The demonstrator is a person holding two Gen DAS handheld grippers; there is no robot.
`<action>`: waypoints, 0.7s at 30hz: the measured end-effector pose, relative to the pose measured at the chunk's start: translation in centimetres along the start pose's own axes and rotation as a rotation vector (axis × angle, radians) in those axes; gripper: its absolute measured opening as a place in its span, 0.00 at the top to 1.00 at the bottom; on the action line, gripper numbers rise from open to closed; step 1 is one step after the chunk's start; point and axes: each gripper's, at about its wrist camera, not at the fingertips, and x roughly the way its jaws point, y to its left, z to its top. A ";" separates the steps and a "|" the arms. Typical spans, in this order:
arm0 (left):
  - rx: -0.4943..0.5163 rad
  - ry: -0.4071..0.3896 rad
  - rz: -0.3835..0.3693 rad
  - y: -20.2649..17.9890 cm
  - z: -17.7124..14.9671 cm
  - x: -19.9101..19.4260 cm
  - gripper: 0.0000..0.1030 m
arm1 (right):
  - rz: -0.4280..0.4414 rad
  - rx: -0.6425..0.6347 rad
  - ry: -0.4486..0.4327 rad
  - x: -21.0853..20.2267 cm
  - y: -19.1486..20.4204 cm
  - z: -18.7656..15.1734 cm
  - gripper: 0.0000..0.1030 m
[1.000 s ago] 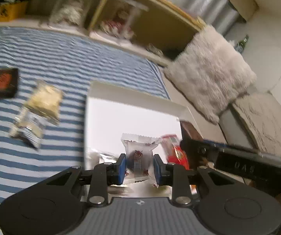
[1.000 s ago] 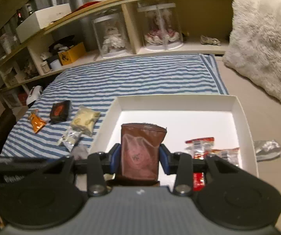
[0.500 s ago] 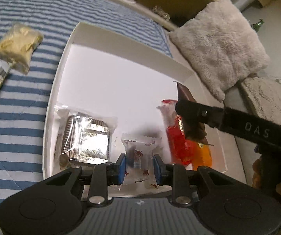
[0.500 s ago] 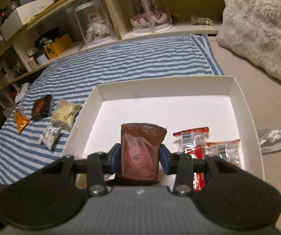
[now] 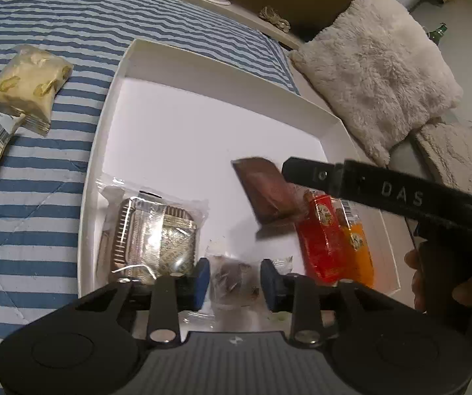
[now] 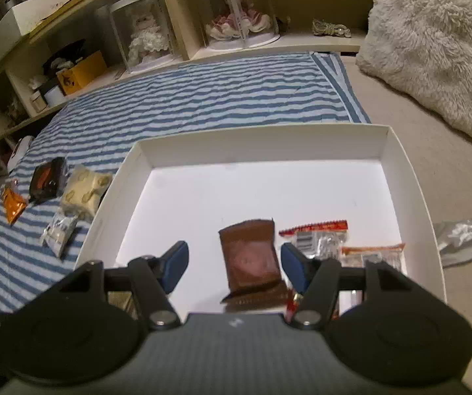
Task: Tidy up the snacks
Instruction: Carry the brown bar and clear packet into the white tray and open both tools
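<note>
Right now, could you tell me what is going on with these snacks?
A person with a gripper in each hand is sorting snacks into a white box. The right gripper is open, with a brown packet between its fingers over the box. The left gripper is shut on a small clear-wrapped snack. Other packets lie on the striped blanket.
</note>
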 end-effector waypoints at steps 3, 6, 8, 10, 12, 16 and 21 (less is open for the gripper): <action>0.020 -0.001 0.003 -0.5 -0.2 -0.4 0.55 | -0.002 -0.012 0.013 -0.7 -0.2 -0.4 0.34; 0.051 -0.002 0.015 -1.3 -0.3 -0.9 0.50 | 0.004 -0.017 0.021 -1.6 -0.3 -0.7 0.33; 0.067 -0.003 0.022 -1.7 -0.4 -1.3 0.49 | 0.007 -0.016 0.023 -2.2 -0.5 -0.9 0.30; 0.079 -0.003 0.028 -2.0 -0.5 -1.6 0.47 | 0.008 -0.017 0.024 -2.8 -0.6 -1.0 0.29; 0.089 -0.002 0.035 -2.2 -0.6 -2.0 0.46 | 0.011 -0.020 0.025 -3.4 -0.7 -1.1 0.27; 0.107 -0.007 0.048 -2.5 -0.7 -2.8 0.42 | 0.016 -0.024 0.023 -4.5 -0.7 -1.4 0.21; 0.131 -0.006 0.051 -3.0 -0.9 -3.8 0.32 | 0.013 -0.036 0.025 -5.8 -0.6 -1.8 0.13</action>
